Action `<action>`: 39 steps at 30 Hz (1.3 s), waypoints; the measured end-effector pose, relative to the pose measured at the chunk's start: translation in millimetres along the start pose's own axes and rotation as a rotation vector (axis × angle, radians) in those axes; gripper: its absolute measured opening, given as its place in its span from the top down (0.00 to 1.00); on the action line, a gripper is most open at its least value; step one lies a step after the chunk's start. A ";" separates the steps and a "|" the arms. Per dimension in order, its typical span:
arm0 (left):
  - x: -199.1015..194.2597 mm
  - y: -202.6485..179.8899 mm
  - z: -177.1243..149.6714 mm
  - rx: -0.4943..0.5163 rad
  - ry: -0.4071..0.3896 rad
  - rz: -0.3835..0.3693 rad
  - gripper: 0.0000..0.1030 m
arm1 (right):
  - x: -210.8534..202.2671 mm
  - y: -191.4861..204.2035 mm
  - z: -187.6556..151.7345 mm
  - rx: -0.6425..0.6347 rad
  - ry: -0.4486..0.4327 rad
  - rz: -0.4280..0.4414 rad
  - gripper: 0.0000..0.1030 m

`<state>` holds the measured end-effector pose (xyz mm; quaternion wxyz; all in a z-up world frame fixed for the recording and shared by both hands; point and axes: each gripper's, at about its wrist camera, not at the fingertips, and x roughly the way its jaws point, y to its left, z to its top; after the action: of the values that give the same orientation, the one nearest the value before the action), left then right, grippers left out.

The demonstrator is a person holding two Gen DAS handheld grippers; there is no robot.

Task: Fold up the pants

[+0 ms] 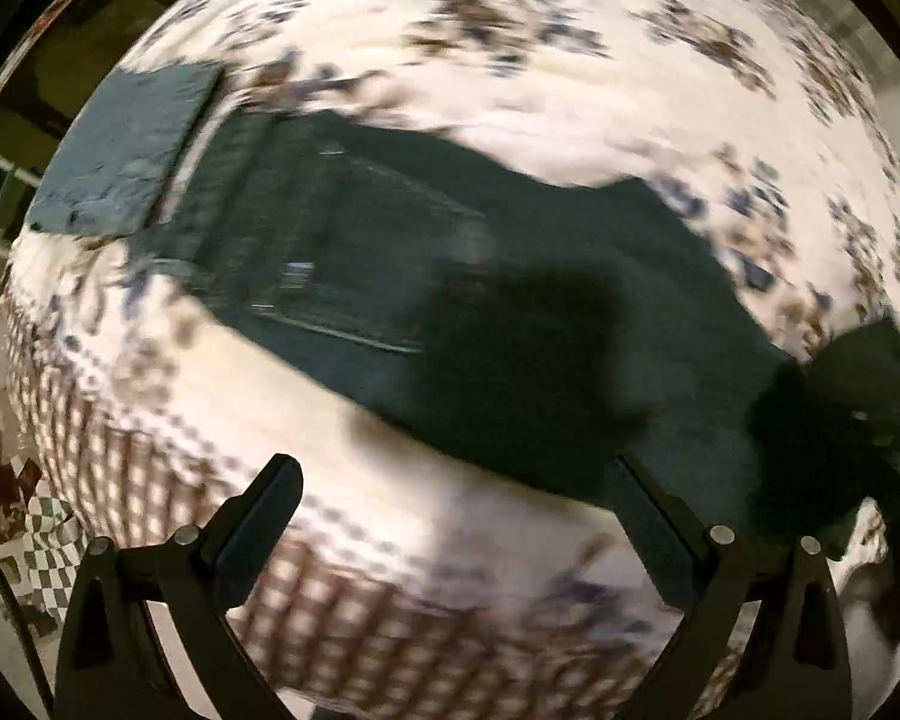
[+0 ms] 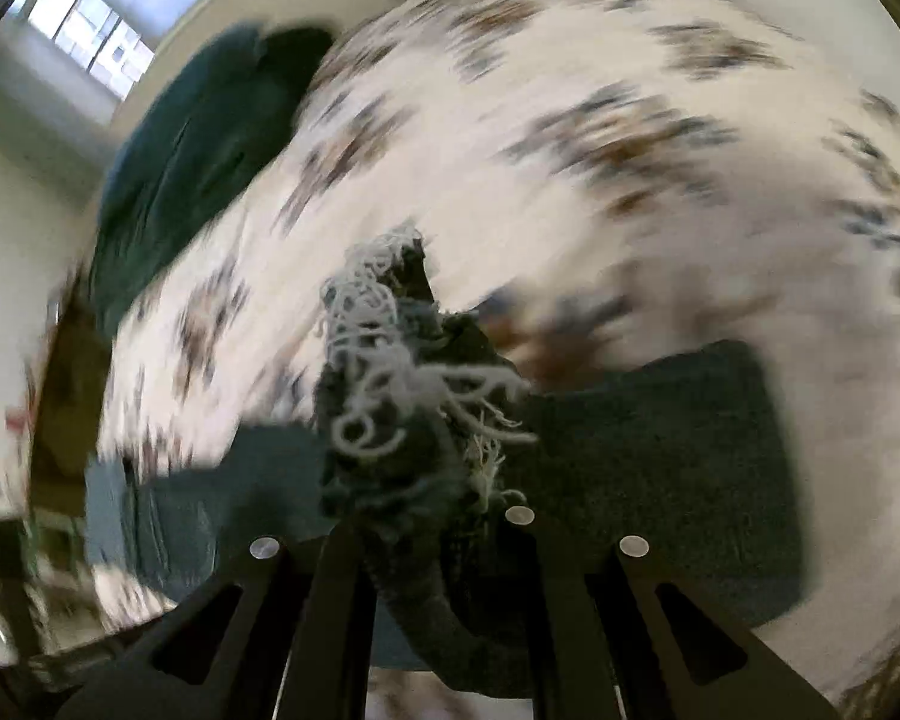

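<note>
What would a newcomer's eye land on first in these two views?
The dark pants stretched diagonally across the flowered bedspread in the left wrist view. Next, in the right wrist view, the frayed hem with its pale threads, bunched in the shut right gripper. The left gripper hangs open above the bed, holding nothing.

Floral-covered bed [image 1: 570, 60], dark pants [image 1: 510, 300] spread on it, folded blue garment [image 1: 126, 150]
</note>
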<state>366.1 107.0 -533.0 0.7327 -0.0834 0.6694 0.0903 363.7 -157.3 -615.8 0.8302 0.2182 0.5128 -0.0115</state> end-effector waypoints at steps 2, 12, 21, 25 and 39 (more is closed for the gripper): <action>1.3 28.2 3.6 -0.026 -0.001 -0.001 0.00 | 32.2 46.0 -23.0 -0.074 0.047 -0.008 0.93; 11.8 60.5 40.3 -0.047 -0.011 -0.133 0.00 | 93.5 105.7 -68.5 -0.143 0.252 0.028 0.49; 56.0 -36.3 57.9 0.079 0.161 -0.339 0.00 | -19.7 -7.0 -55.2 0.126 0.206 0.115 0.09; 73.9 -81.0 53.5 0.187 0.176 -0.266 0.14 | -27.6 -74.3 -59.8 0.210 0.231 -0.016 0.13; 101.1 -76.8 34.7 0.303 0.139 -0.109 0.64 | -30.4 -147.6 -58.5 0.402 0.218 -0.076 0.20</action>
<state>427.2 43.0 -630.4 0.6925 -0.0140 0.7190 -0.0575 263.9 -275.2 -663.7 0.7087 0.3596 0.5948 -0.1210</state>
